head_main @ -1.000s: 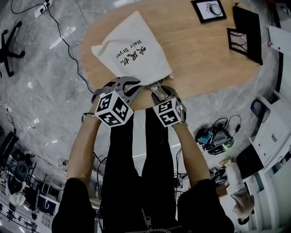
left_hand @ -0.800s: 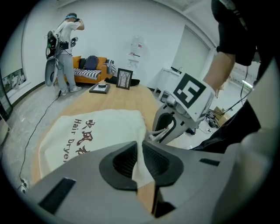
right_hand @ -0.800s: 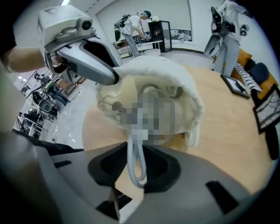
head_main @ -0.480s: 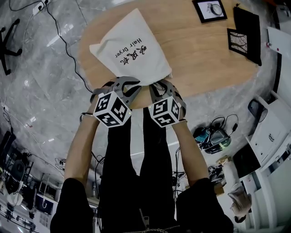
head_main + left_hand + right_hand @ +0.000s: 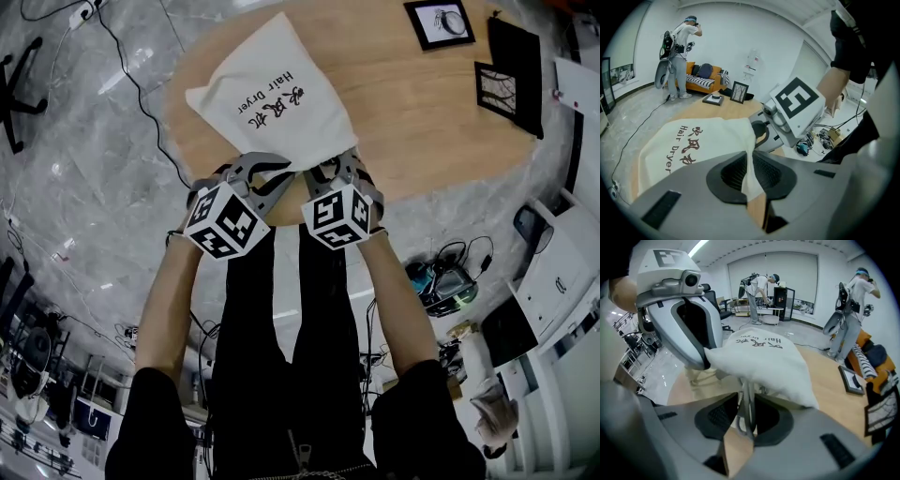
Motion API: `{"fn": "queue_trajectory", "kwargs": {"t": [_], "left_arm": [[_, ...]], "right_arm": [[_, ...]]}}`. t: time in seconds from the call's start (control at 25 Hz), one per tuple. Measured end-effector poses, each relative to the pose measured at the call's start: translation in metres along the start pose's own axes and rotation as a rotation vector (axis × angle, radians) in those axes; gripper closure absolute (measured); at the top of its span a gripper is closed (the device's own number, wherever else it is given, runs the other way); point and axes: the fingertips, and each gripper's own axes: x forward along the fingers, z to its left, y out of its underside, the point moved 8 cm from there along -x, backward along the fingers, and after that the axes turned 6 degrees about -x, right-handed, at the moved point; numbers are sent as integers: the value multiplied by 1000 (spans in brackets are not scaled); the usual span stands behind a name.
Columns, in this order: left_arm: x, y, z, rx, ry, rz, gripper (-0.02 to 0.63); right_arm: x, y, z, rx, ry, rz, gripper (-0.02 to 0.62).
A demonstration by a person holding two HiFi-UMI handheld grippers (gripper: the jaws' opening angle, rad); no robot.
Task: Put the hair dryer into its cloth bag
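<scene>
A white cloth bag (image 5: 272,103) printed "Hair Dryer" lies on the oval wooden table (image 5: 422,112), its mouth at the near edge. It looks bulged (image 5: 764,357); the hair dryer itself is hidden. My left gripper (image 5: 267,176) is shut on a fold of the bag's rim, and the cloth (image 5: 751,154) runs down between its pads. Right beside it, my right gripper (image 5: 330,174) pinches a thin grey cord (image 5: 746,404) hanging from the bag's mouth. The two grippers stand almost side by side.
A framed picture (image 5: 439,21) and black pouches (image 5: 511,70) lie at the table's far right. A cable (image 5: 141,103) runs over the marble floor at the left. Cluttered gear (image 5: 445,281) sits on the floor to the right. People stand in the background (image 5: 679,51).
My right gripper has shifted left and up toward the left one, rolled, and closed on the grey cord. The left gripper keeps its hold on the rim.
</scene>
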Motion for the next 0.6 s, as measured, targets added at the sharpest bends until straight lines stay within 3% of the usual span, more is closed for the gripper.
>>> {"fn": "queue_trajectory", "kwargs": {"t": [0.28,0.6], "left_arm": [[-6,-5,0,-39,41,-52,563],[-2,1,1,-36,-5,-25,563]], "right_arm": [[10,-15,-13,-11,-3,-62,485],[23,-10,-9,24,65,6,445]]}}
